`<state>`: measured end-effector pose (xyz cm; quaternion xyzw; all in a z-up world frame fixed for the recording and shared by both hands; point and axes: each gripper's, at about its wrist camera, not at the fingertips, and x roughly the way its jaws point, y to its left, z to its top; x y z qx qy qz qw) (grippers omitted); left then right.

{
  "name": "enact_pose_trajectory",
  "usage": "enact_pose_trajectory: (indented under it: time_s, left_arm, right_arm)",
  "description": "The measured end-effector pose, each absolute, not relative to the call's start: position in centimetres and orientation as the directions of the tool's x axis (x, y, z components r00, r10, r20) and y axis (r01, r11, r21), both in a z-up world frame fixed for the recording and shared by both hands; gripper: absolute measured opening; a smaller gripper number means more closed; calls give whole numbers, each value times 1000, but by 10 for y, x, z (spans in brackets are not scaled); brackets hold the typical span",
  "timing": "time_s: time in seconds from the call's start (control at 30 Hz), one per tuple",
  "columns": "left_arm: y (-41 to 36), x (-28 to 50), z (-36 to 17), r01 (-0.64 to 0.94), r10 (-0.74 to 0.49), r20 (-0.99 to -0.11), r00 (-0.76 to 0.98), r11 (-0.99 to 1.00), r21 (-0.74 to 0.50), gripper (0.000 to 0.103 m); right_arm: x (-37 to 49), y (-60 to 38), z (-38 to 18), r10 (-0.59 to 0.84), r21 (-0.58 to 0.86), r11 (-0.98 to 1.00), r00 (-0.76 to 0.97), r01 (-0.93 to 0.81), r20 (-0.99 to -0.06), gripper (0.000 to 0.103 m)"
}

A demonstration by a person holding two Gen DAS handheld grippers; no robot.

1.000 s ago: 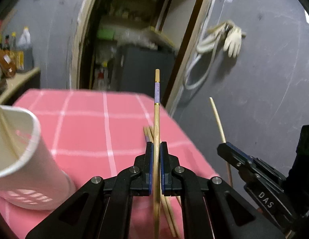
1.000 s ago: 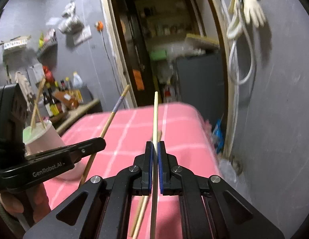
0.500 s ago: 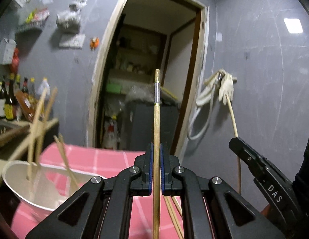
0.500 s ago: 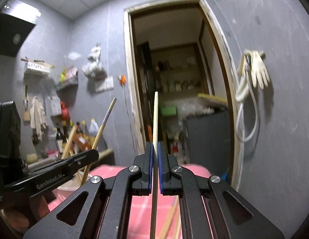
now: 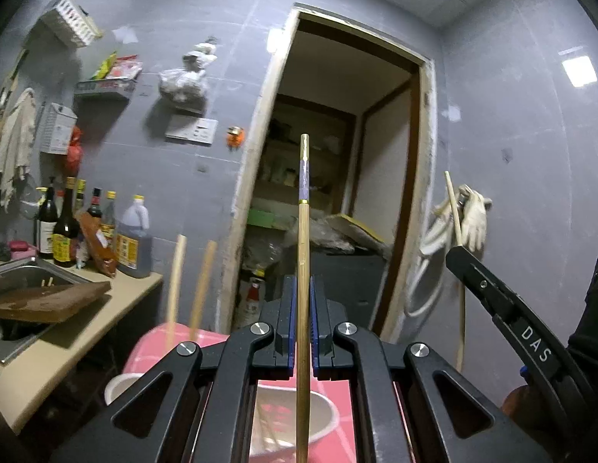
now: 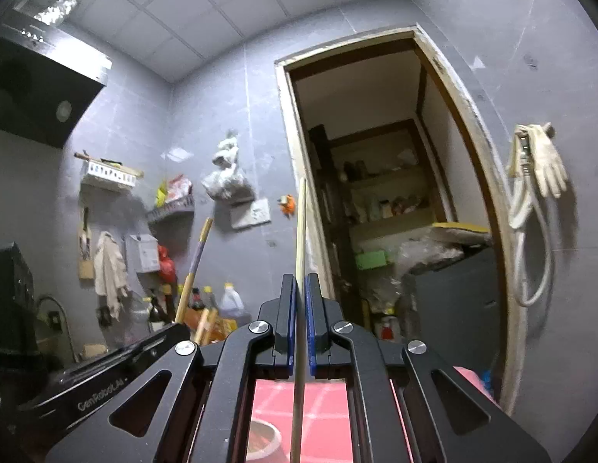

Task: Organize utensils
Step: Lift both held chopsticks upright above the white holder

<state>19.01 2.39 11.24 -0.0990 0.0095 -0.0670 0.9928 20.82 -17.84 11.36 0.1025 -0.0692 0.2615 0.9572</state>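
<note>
Both views have swung upward since a second ago, so the pink checked surface (image 5: 152, 351) that filled the lower frame now shows only at the bottom edge, with grey wall and doorway above. From the left wrist, the left hand-held gripper (image 5: 303, 289) is pinching a wooden chopstick with a purple band and gold tip (image 5: 304, 231), which stands upright between the blue pads; the white plastic cup (image 5: 326, 416) sits below, with two blurred wooden sticks (image 5: 175, 281) rising from it. At the right, the other tool holds a plain pale chopstick (image 5: 453, 212). From the right wrist, the right hand-held gripper (image 6: 300, 289) is pressed onto that plain pale chopstick (image 6: 300, 231), also upright, over the pink cloth.
</note>
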Motion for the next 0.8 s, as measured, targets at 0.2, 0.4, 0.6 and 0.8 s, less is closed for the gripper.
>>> enact_pose_trajectory:
  time_s: [0.2, 0.4, 0.6, 0.8]
  left_arm:
    - [73, 194, 115, 88, -83, 31, 996, 965, -249, 4]
    - [113, 201, 109, 45, -31, 49, 998, 950, -310, 4]
    - [138, 212, 98, 8, 12, 53, 999, 933, -360, 4]
    - [144, 222, 82, -19, 39, 43, 998, 918, -396, 4]
  right_arm:
    - [223, -150, 113, 547, 180, 791, 807, -585, 223, 3]
    - [237, -132, 106, 573, 187, 770, 790, -610, 218, 3]
    - [252, -120, 90, 587, 194, 766, 790, -612, 176, 3]
    - [262, -114, 74, 576, 205, 778, 805, -594, 145, 3]
